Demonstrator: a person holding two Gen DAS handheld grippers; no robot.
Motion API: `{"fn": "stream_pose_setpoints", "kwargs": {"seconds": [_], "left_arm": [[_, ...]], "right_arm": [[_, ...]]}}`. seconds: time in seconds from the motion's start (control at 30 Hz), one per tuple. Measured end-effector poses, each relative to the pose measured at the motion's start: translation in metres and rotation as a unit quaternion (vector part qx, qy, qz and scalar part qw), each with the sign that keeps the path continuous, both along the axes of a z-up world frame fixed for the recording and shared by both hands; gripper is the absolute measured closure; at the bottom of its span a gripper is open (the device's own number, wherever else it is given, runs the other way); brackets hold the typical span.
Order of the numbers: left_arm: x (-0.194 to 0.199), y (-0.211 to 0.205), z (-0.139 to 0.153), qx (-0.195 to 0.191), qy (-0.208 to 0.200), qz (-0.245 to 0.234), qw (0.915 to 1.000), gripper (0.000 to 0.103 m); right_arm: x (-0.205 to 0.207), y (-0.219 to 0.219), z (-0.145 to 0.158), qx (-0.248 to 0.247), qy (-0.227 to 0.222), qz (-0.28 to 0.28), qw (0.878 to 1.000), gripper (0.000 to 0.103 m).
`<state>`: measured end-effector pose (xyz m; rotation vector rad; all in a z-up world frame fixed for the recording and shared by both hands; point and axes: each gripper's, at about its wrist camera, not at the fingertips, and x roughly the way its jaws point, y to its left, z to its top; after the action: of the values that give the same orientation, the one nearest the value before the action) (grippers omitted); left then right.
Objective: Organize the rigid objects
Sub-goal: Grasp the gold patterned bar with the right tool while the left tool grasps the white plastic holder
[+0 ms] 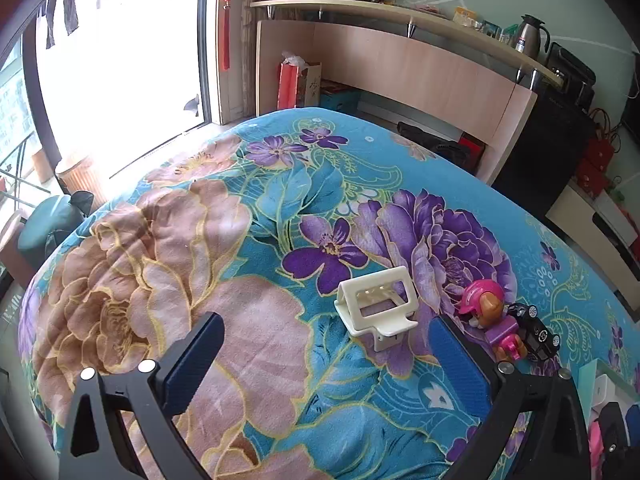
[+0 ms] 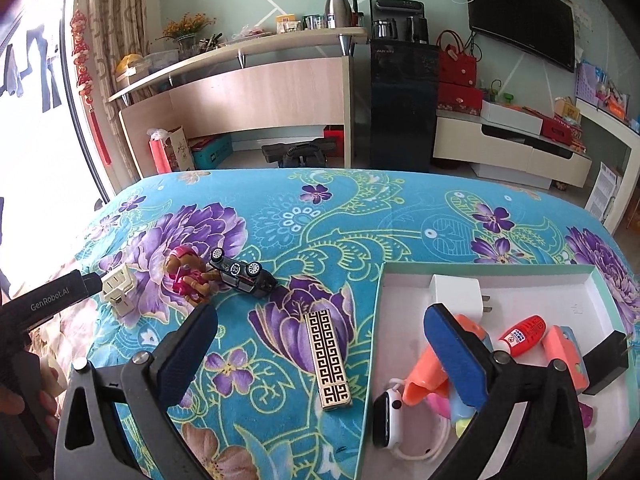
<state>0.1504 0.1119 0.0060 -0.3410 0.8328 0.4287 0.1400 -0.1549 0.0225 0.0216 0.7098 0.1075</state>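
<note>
Both claws stand wide open and hold nothing. The left claw (image 1: 324, 354) hovers over the floral blanket (image 1: 224, 264) with the white phone stand (image 1: 376, 310) at its 12 o'clock; a good grasp would, I judge, straddle the frame squarely before pinching. The right claw (image 2: 320, 344) has the patterned lighter (image 2: 329, 358) between its fingers, untouched. Loose on the blanket: one stand, one pup figure (image 2: 188, 278), one black toy car (image 2: 242, 274), one lighter. The white tray (image 2: 600, 292) sits at 3 o'clock, already holding several items
</note>
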Motion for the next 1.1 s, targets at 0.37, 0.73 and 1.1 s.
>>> {"fn": "stream_pose_setpoints", "kwargs": {"seconds": [0.37,0.73,1.1], "left_arm": [[0.028,0.003,-0.017,-0.019,-0.004,-0.028,0.9994,0.0],[0.04,0.004,-0.033,-0.016,-0.008,-0.028,0.9994,0.0],[0.045,-0.002,-0.038,0.001,-0.01,-0.038,0.9992,0.017]], "right_arm": [[0.018,0.015,-0.007,-0.012,0.021,0.012,1.0,0.001],[0.032,0.031,-0.04,-0.068,0.085,0.012,0.994,0.032],[0.028,0.033,-0.034,-0.071,0.084,0.022,0.994,0.051]]}}
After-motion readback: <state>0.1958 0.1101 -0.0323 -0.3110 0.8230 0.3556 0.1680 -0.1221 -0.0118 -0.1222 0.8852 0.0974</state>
